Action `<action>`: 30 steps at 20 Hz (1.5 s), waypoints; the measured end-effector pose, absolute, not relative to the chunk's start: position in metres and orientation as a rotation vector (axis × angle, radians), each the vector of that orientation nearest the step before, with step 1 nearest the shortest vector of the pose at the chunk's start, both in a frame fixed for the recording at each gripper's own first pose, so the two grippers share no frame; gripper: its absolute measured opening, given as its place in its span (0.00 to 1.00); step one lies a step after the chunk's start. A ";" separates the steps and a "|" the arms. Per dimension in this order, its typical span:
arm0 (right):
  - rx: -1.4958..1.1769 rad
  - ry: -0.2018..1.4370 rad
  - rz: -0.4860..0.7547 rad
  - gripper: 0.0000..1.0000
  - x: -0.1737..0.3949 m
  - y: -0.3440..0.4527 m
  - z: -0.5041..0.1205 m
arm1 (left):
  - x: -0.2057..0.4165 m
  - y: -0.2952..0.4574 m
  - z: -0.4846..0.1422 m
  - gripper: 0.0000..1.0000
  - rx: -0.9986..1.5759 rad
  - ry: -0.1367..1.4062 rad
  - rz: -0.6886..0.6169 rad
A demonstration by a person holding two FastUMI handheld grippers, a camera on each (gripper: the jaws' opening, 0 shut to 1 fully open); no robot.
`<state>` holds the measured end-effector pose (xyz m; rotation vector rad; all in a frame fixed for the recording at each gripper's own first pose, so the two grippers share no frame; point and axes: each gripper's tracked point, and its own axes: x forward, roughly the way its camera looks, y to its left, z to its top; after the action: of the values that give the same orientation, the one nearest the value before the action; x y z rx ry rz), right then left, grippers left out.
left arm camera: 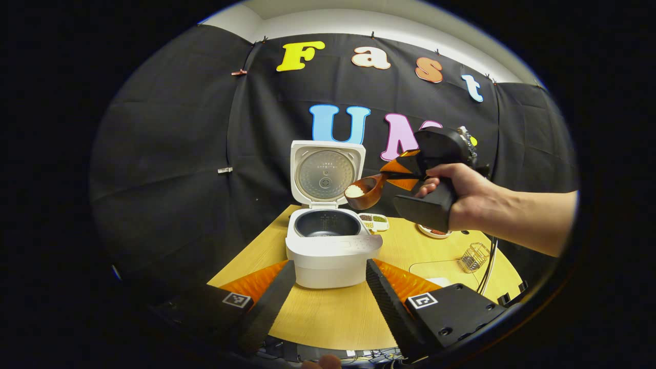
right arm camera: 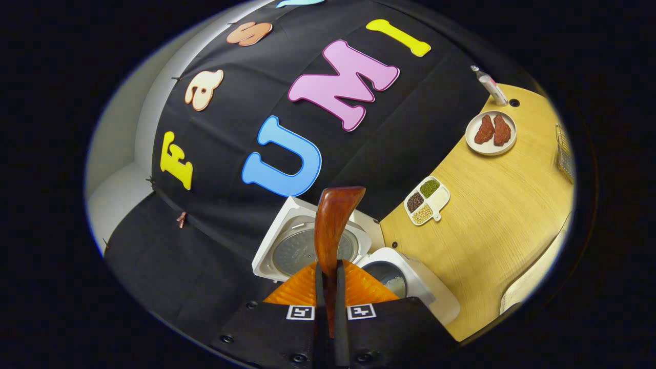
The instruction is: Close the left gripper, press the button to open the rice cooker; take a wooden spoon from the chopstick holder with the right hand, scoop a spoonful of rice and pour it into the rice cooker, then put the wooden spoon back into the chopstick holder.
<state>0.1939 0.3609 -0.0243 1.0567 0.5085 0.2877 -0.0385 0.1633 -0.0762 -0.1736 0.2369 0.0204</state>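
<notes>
Rice cooker (left arm camera: 333, 246) sits on the wooden surface (left arm camera: 333, 312) with its lid flipped up, dead ahead of the left gripper (left arm camera: 330, 302), whose jaws are spread wide apart on nothing. The right gripper (right arm camera: 328, 287) has its jaws clamped tight on the handle of the wooden spoon (right arm camera: 332, 225), which carries a scoop of rice (left arm camera: 354, 191) in the air just above the cooker's right rim. A divided dish of beans (right arm camera: 426, 200) and a wire chopstick holder (left arm camera: 474, 257) sit off to the right.

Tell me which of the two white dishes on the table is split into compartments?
The small white handled tray beside the open white rice cooker: three compartments with green, dark and pale grains. The round white plate farther off is undivided, holding two reddish-brown pieces.
</notes>
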 end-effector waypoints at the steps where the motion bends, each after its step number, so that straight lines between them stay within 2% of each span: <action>1: 1.028 0.501 0.284 0.08 0.200 0.367 -0.027 | -0.038 0.165 -0.077 0.95 -0.176 0.240 0.021; 11: 0.705 0.455 0.282 0.08 0.243 0.409 -0.046 | -0.031 0.186 -0.091 0.95 -0.213 0.270 0.044; 19: 0.459 0.424 0.360 0.08 0.238 0.435 -0.057 | -0.028 0.194 -0.096 0.95 -0.229 0.273 0.050; 30: 0.160 0.313 0.508 0.08 0.221 0.474 -0.037 | -0.027 0.192 -0.096 0.95 -0.241 0.273 0.046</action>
<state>0.2205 0.4744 -0.0374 0.1599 0.3133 0.5085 -0.0273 0.1922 -0.0955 -0.2413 0.2730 0.0461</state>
